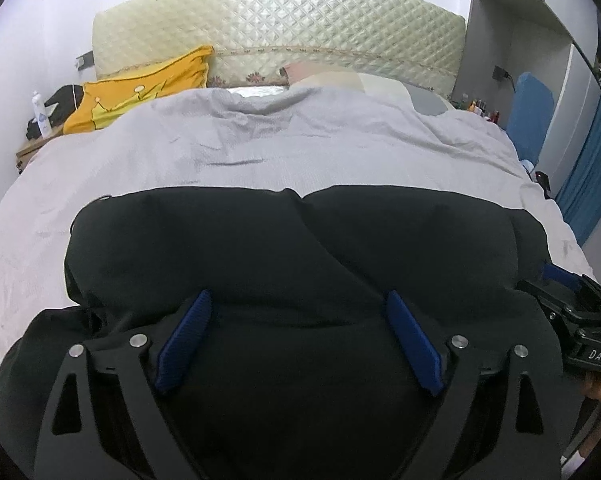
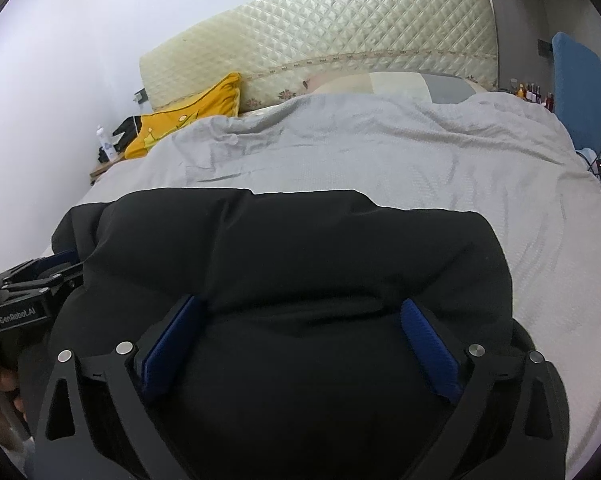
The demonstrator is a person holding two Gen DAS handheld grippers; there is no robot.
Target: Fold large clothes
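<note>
A large black garment lies bunched on the grey bed cover, near the bed's front edge; it also shows in the right wrist view. My left gripper is open, its blue pads spread wide with black cloth lying between them. My right gripper is open too, its blue pads wide apart over the same cloth. The right gripper shows at the right edge of the left wrist view; the left gripper shows at the left edge of the right wrist view.
A yellow pillow and a pale pillow lie at the bed's head against a quilted cream headboard. A bedside table with a bottle stands at the left. A blue chair and blue curtain are at the right.
</note>
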